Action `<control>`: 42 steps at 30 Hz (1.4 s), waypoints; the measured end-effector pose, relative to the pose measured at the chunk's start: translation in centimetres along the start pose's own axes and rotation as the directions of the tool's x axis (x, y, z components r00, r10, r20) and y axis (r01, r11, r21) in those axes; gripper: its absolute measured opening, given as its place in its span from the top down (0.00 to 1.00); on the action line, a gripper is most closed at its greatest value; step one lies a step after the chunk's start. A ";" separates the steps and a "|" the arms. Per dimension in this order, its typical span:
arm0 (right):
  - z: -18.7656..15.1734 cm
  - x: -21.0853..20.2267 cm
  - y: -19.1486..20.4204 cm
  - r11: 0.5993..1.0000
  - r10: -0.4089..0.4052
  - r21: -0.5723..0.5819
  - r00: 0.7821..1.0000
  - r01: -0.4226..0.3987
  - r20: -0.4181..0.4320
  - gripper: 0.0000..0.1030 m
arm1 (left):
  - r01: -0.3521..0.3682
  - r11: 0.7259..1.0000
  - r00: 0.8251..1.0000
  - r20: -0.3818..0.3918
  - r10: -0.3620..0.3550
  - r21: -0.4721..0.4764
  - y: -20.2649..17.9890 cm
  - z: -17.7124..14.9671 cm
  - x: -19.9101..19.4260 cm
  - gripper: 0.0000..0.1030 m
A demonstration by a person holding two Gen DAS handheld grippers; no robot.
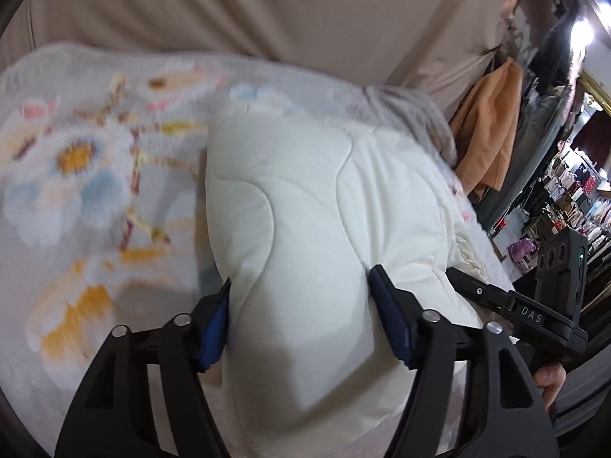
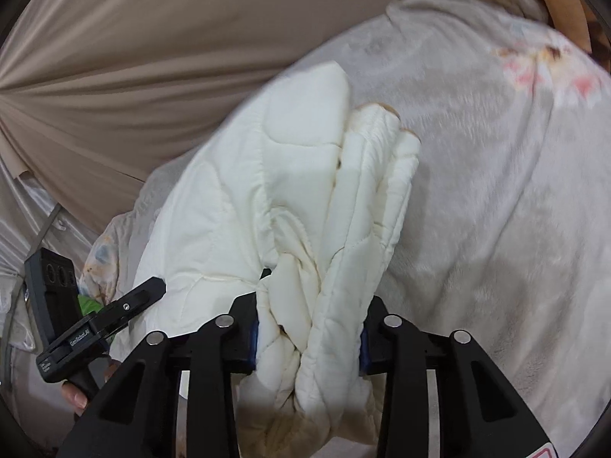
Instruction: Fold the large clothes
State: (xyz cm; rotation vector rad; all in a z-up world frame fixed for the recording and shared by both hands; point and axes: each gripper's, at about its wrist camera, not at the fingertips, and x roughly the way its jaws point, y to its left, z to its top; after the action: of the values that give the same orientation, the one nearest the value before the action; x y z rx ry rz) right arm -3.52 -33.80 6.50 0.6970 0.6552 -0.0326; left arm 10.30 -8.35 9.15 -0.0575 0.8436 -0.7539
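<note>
Bulging between both tools, the white quilted garment (image 1: 305,206) is lifted in a thick bundle above the fleecy floral blanket (image 1: 76,160) that covers the surface beneath. In the left wrist view, the left tool (image 1: 301,305) has its blue pads (image 1: 214,328) pressed against either side of a broad, smooth fold of the garment, so it is clamped on it. In the right wrist view, the right tool (image 2: 309,328) pinches a narrower, gathered bunch of the same garment, where several quilted layers stack up and run away toward the far side; its pads squeeze the cloth from both sides, clamped too.

Each tool shows in the other's view: the right one at the near right edge of the left view, with fingertips of a hand (image 1: 550,378) on its grip, and the left one at the near left of the right view, also with a hand (image 2: 76,393) below it.

The blanket's pattern of blue, orange and pink flowers spreads to the left in the left view, blurred. Behind it hangs a beige draped cloth (image 1: 267,11). At the far right of the left view an orange garment (image 1: 488,126) hangs, with racks of clothes beyond it.
</note>
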 end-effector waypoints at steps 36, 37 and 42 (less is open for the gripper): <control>4.8 24.2 12.3 0.965 0.124 -0.229 0.992 -0.127 -0.026 0.45 | -0.290 0.957 0.924 0.268 0.273 0.027 19.7 6.6 1.7 0.33; 5.1 23.6 12.2 0.965 0.125 -0.227 0.992 -0.129 -0.032 0.44 | -0.275 0.961 0.929 0.262 0.262 0.014 19.8 6.8 1.1 0.33; 6.3 19.5 12.6 0.969 0.064 -0.240 0.997 -0.052 0.044 0.50 | -0.251 0.963 0.912 0.308 0.270 -0.100 20.3 7.3 -3.8 0.33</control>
State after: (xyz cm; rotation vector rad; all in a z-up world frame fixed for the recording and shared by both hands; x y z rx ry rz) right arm 18.51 -24.28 6.37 0.4804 0.5773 0.0811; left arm 25.57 7.37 9.88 -0.1137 0.5487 -0.4504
